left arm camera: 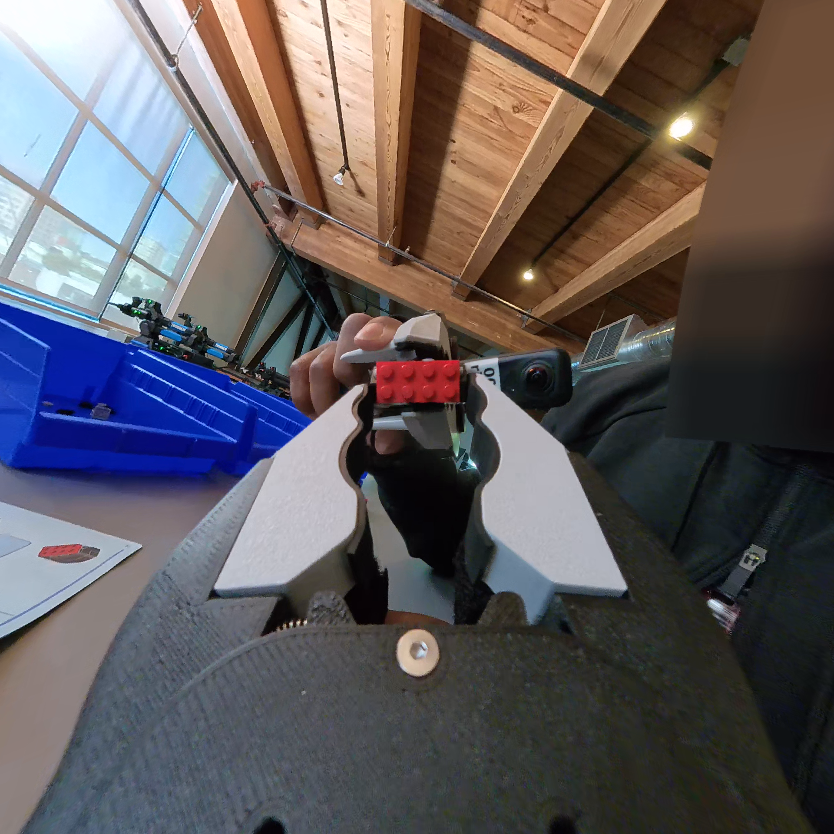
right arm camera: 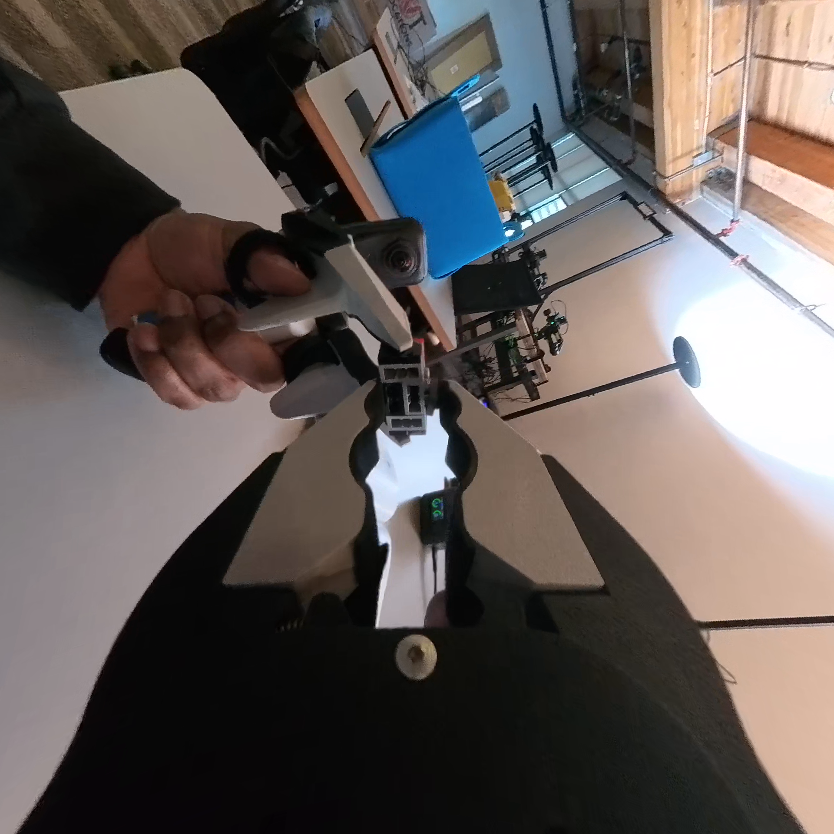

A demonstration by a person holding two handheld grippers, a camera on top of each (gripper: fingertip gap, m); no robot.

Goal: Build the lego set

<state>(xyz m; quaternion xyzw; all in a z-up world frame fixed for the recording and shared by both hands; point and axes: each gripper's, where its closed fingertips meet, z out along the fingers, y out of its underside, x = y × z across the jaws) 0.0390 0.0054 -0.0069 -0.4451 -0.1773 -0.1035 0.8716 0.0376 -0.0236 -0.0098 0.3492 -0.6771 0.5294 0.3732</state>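
Both tools are raised off the table and meet tip to tip in the air. The left gripper (left arm camera: 417, 397), with pale grey wavy-edged fingers on a black ribbed body, is closed on a flat red Lego brick (left arm camera: 419, 382) with two rows of four studs; the studs face its own camera. Dark pieces sit under the red one, seen only at its lower edge.

From the other side, the right gripper (right arm camera: 404, 397), of the same grey-and-black make, pinches a dark grey Lego assembly (right arm camera: 404, 399). This view shows its hollow underside: a square frame of open cells with thin ribs inside. A sliver of red shows at its upper edge. Whether the red brick and the grey piece are already pressed fully together cannot be told.

The person's left hand (right arm camera: 194, 311), in a dark sleeve, grips the left tool's handle, a small black camera mounted above it.

Down on the brown table (left arm camera: 149, 510) lies a white instruction sheet (left arm camera: 54, 559) printed with a red-and-dark brick picture, and behind it a bright blue plastic parts tray (left arm camera: 135, 401) with a few small dark pieces in it.
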